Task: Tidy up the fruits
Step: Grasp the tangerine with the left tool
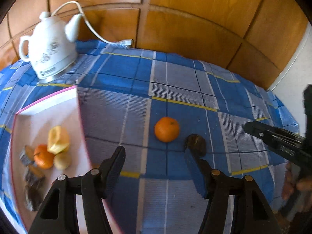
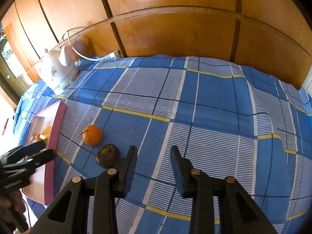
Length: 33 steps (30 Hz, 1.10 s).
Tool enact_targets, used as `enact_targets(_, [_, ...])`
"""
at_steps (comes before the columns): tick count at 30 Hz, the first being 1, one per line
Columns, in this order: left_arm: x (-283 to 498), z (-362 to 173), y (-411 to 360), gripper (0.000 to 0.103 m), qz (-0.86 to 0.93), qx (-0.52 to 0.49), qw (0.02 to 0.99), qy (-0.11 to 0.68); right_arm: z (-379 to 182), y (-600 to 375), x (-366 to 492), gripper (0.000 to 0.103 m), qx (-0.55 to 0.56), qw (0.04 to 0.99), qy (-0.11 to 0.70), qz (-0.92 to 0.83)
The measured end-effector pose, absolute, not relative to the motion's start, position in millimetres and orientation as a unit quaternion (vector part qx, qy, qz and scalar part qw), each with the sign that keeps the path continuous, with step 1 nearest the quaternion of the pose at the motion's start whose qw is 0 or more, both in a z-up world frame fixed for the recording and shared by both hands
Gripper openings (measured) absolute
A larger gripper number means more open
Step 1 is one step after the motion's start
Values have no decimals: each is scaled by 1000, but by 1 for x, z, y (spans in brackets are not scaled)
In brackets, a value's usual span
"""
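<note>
Left wrist view shows the left gripper (image 1: 155, 154) spread wide with nothing between its fingers, hanging above the checked tablecloth (image 1: 120, 117). Just ahead of it lies a loose orange (image 1: 167, 129), and a dark brown fruit (image 1: 196, 144) sits right beside its right finger, whether touching I cannot tell. Off to its left, the pink-rimmed box (image 1: 46, 97) holds another orange, yellow fruit and dark pieces. The right gripper (image 2: 153, 153) is also parted and empty, with the brown fruit just left of its left finger. A white kettle (image 1: 49, 48) stands far ahead, left.
</note>
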State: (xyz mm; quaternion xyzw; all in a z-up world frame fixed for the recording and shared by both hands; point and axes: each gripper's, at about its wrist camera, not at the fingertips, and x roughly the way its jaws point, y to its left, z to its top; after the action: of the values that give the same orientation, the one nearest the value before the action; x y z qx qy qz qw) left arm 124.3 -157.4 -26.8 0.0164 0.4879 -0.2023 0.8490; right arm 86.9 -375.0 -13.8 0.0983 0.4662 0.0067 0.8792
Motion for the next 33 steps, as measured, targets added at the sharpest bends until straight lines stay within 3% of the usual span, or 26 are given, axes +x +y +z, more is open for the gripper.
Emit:
enact_targets(13, [167, -68, -208, 63, -194, 54, 836, 510, -10, -371, 88, 35, 113, 878, 464, 27])
enact_targets(16, [180, -81, -209, 42, -197, 43, 828, 523, -10, -370, 88, 35, 111, 878, 464, 29])
enact_targets(18, [181, -84, -208, 42, -201, 37, 830, 520, -12, -369, 89, 35, 107, 877, 467, 30])
enact_targets(33, [69, -63, -169, 41, -243, 77, 849, 462, -31, -364, 92, 35, 85, 863, 497, 22])
